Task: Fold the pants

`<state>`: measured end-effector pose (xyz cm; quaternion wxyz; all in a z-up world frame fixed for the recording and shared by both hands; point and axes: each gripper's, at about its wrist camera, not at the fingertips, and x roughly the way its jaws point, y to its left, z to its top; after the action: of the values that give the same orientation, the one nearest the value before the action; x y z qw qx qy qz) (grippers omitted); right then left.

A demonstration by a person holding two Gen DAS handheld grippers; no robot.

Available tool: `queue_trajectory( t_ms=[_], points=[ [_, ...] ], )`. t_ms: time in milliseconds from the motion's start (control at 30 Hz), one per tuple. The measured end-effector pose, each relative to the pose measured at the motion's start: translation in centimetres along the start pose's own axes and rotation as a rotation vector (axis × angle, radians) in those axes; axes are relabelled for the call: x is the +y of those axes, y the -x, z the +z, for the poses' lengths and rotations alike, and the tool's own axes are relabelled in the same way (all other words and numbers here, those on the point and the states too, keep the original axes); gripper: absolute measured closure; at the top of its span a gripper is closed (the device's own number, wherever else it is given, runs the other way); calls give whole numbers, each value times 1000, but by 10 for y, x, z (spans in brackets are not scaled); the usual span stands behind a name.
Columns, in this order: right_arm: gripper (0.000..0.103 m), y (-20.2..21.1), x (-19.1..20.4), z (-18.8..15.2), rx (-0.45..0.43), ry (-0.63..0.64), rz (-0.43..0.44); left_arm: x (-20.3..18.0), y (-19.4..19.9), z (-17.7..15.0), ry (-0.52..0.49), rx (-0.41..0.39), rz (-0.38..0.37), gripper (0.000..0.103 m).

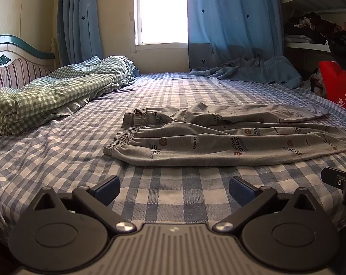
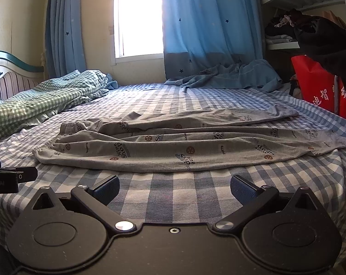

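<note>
Grey printed pants (image 1: pixel 230 137) lie flat on the bed (image 1: pixel 163 194), long axis running left to right, waistband pointing left, leg ends toward the right edge. One leg rests partly over the other. Left gripper (image 1: pixel 174 191) and right gripper (image 2: pixel 174 189) hover near the pants' closest edge, fingers (image 2: pixel 241 189) spread, holding nothing.
</note>
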<state>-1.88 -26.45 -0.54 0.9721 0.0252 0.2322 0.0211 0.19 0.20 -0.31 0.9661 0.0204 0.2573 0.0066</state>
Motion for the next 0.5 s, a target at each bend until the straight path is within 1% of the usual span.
queue_trajectory(
  t_ms=[500],
  points=[
    [0,-3,2,0,7,9,5,1,-1,0,2,7,0,0]
  ],
)
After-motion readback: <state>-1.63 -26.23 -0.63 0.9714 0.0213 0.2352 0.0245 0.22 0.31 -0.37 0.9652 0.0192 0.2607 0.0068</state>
